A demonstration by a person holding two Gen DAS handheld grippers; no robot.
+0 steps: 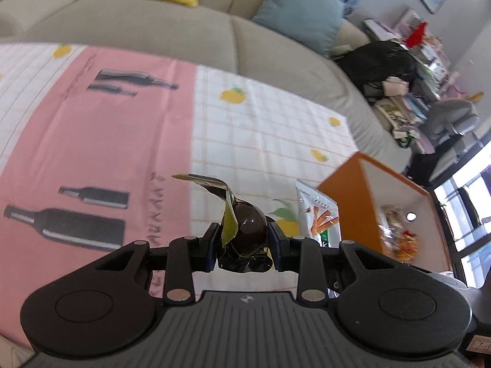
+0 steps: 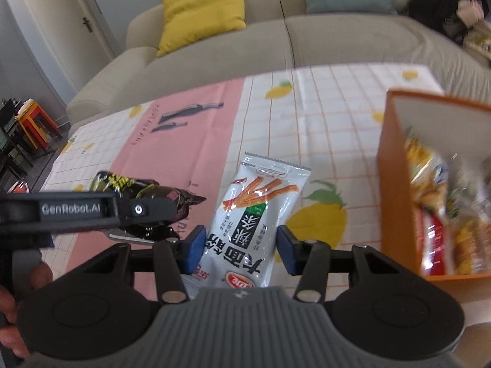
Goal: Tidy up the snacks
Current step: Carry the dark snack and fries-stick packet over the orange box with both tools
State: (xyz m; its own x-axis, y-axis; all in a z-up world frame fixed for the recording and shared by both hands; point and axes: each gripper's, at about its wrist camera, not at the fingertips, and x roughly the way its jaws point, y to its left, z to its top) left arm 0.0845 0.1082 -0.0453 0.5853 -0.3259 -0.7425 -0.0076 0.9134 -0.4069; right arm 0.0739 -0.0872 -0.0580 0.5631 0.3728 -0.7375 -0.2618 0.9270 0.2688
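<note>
Matte black linkage on both units: left gripper (image 1: 244,239), right gripper (image 2: 241,247). Silver pivot pins, round side discs, ribbed grey centre plate, blue finger pads (image 2: 196,245). White "GenRobot.AI" lettering. Bare skin fingers (image 2: 9,322).

A long beige sofa (image 2: 276,46) fills the back of a daylit living room, with a yellow cushion (image 2: 202,12) and a pale blue cushion (image 1: 302,15) leaning on it. A white door (image 2: 61,21) stands at the left, stacked red and yellow stools (image 2: 36,119) below it. Bright windows (image 1: 472,202) and a grey office chair (image 1: 451,119) sit at the right.
</note>
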